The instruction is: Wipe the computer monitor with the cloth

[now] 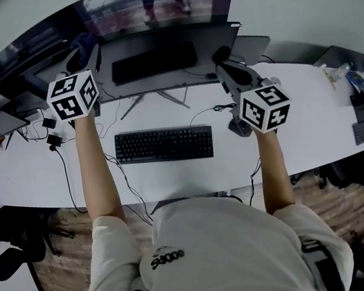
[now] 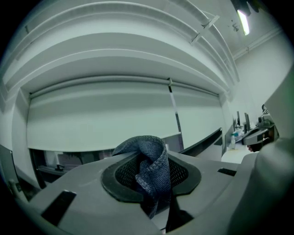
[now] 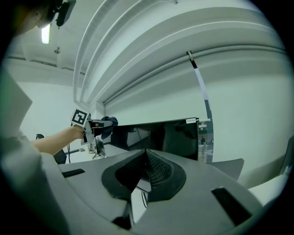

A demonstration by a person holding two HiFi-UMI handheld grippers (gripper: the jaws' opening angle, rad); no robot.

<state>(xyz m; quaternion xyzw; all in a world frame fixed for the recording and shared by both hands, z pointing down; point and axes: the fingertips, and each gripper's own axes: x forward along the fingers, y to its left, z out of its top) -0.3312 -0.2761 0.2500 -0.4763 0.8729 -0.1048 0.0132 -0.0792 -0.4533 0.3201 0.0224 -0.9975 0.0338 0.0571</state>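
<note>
Fingers [image 2: 183, 173] of left gripper [image 2: 154, 170] clamped on blue cloth [image 2: 149, 158], bunched between them; fingers [image 3: 163, 172] of right gripper [image 3: 147, 160] pressed together on nothing; white desk [image 1: 304, 136] below; dark monitor [image 3: 156, 135] upright at its back, cloth raised beside upper left corner, contact unclear; black keyboard [image 1: 164, 144] in front.

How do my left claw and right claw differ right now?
The left claw grips the blue cloth; the right claw holds nothing. The left claw sits by the monitor's left edge, the right claw near its right edge. Both are shut.
</note>
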